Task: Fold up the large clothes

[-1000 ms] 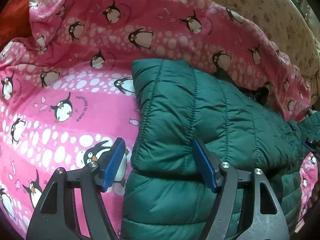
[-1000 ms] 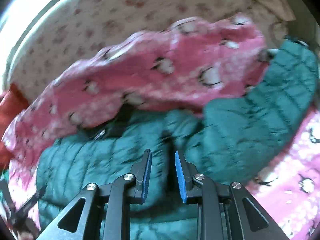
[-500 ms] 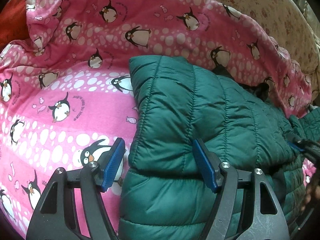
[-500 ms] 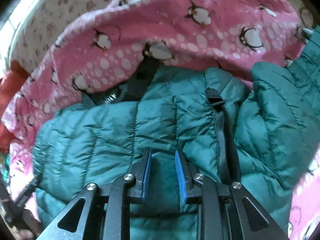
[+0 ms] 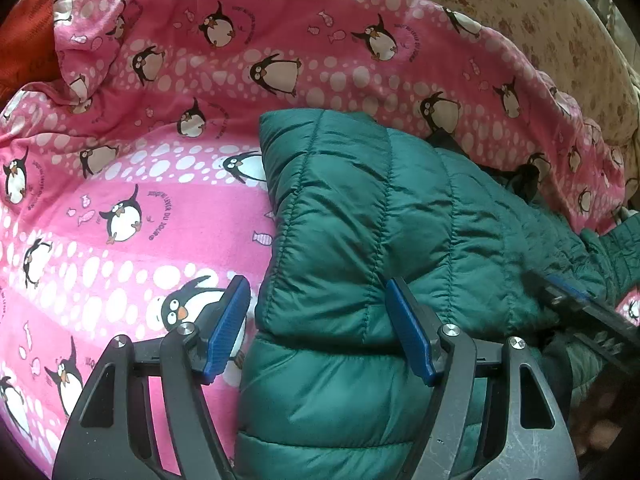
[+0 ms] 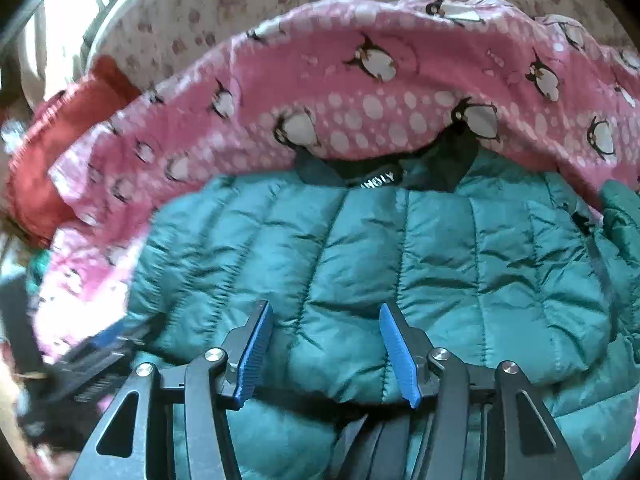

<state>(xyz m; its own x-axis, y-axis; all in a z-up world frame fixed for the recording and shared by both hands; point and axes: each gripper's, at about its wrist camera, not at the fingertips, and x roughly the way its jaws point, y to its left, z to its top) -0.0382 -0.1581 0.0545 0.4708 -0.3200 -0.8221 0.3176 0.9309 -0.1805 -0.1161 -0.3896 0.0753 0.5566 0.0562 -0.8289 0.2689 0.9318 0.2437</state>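
A dark green quilted puffer jacket [image 5: 380, 232] lies on a pink penguin blanket [image 5: 160, 128], its upper part folded over the lower. My left gripper [image 5: 318, 332] is open and empty, its jaws astride the jacket's left edge at the fold. In the right wrist view the jacket [image 6: 400, 252] fills the middle, with its black collar and label [image 6: 378, 180] at the far side. My right gripper [image 6: 326, 354] is open and empty, just above the folded edge. The right gripper also shows in the left wrist view [image 5: 580, 308].
The pink blanket [image 6: 360, 100] bunches up behind the jacket. A floral beige sheet [image 5: 520, 4] lies beyond it. A red cloth [image 6: 52, 152] sits at the far left. The left gripper shows blurred at the lower left of the right wrist view [image 6: 100, 356].
My right gripper has opened and let go of the jacket after carrying it over. The left gripper has stayed open and almost still.
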